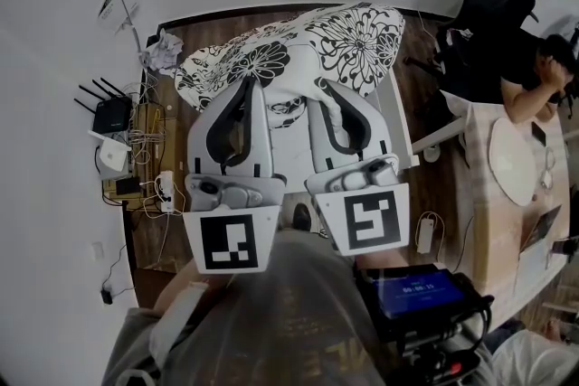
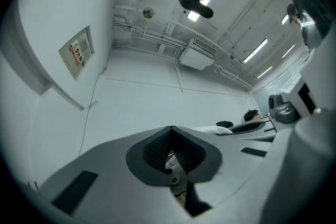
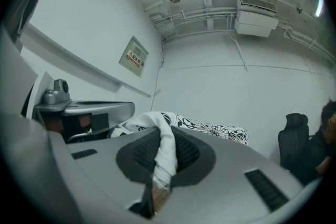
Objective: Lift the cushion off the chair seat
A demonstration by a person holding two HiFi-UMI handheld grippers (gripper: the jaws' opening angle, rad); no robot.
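A white cushion (image 1: 353, 36) with a black flower print hangs in front of me, bunched between both grippers. In the head view my left gripper (image 1: 246, 84) bites its near left edge and my right gripper (image 1: 327, 93) its near middle. The right gripper view shows the right gripper (image 3: 161, 134) shut on a fold of the cushion (image 3: 210, 127), whose white cloth runs down between the dark pads (image 3: 139, 152). In the left gripper view the left gripper (image 2: 172, 131) is shut too, with a sliver of the cushion's pale cloth (image 2: 170, 161) between its pads. The cushion hides the chair seat.
A white frame (image 1: 404, 127) shows below the cushion's right side on the wooden floor. At the left wall stand a router (image 1: 112, 113) and tangled cables. A crumpled cloth (image 1: 161, 50) lies nearby. On the right are a black office chair (image 1: 493, 0), a seated person (image 1: 534, 72) and a table (image 1: 517, 163).
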